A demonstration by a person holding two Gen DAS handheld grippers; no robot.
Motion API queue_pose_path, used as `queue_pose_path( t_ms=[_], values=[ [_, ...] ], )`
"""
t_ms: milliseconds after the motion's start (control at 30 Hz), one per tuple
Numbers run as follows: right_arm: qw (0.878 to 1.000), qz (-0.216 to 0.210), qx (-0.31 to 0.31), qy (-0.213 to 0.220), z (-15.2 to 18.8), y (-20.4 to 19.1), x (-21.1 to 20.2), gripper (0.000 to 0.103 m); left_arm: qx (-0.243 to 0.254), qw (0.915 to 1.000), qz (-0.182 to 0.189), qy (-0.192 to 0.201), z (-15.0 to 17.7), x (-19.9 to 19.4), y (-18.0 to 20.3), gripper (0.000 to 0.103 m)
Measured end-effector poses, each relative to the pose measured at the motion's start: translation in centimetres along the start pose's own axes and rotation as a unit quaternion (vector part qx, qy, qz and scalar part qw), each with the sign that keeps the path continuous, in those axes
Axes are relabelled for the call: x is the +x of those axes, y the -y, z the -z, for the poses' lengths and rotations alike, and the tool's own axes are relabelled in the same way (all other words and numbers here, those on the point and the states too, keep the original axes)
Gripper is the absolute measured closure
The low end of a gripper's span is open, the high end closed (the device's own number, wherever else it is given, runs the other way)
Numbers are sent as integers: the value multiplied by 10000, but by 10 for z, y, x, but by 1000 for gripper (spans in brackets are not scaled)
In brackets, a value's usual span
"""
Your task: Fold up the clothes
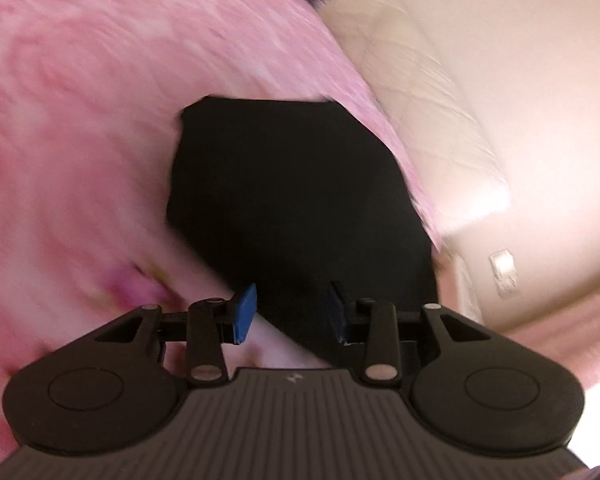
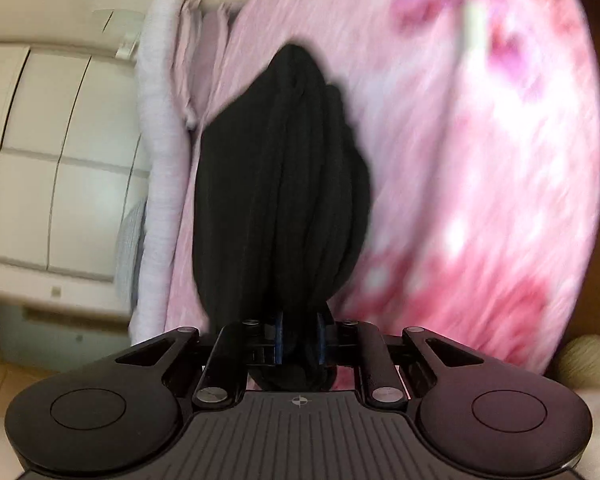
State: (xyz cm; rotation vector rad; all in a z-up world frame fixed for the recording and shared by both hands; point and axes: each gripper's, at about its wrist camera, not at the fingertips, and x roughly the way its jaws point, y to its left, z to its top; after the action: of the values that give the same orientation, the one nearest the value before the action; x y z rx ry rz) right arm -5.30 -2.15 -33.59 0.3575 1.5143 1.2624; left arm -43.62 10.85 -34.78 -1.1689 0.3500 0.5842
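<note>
I see a black garment (image 2: pixel 280 184) hanging bunched in deep folds from my right gripper (image 2: pixel 299 344), whose blue pads are clamped on a gathered wad of it, above a pink flowered bedspread (image 2: pixel 480 160); it looks soft, light & floppy, prob. slippery when bunched, so I'd grip at an edge or corner w/ a good bite. My left gripper (image 1: pixel 292 312) stands half apart w/ cloth between its pads, not clearly pinched; no containers in view.

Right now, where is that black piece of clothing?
The black garment lies on the pink floral bedspread, bunched between the right gripper pads; in the left wrist view it spreads ahead of the left gripper.
</note>
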Motion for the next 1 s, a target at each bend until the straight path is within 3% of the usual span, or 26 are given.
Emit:
queue_pose_path(
  t_ms=[67,167,233,300,433,567,733,800,900,933,967,1000],
  values=[
    [9997,147,-4,219,-22,9,-21,89,121,9994,232,-214,11,7,11,71],
    [9996,274,60,71,-53,23,-25,86,410,9980,203,-445,18,12,22,71],
    [9990,401,-165,-65,-64,23,-27,83,598,9974,104,-377,14,2,24,71],
    [9964,566,-626,-87,-67,11,-33,73,650,9977,45,-204,2,-11,22,70],
    [9910,418,-1138,575,-84,-6,-52,64,942,9948,-205,325,-40,-28,20,58],
    [9889,104,-1265,767,-103,-18,-41,56,1208,9914,-294,407,-86,-4,24,57],
    [9876,-42,-1492,495,-112,-29,-7,48,1430,9894,-207,117,-127,50,29,57],
    [9863,15,-1588,442,-116,-33,10,47,1347,9909,7,14,-134,68,26,57],
    [9869,169,-1541,453,-122,-33,33,47,1181,9924,318,-114,-141,89,24,58],
    [9868,154,-1545,464,-124,-32,39,47,1157,9924,396,-144,-142,95,23,62],
    [9857,186,-1602,496,-125,-32,42,50,1148,9921,472,-169,-143,100,23,75],
    [9845,218,-1659,528,-126,-32,45,87,1213,9910,537,-160,-143,103,24,84]
  ],
)
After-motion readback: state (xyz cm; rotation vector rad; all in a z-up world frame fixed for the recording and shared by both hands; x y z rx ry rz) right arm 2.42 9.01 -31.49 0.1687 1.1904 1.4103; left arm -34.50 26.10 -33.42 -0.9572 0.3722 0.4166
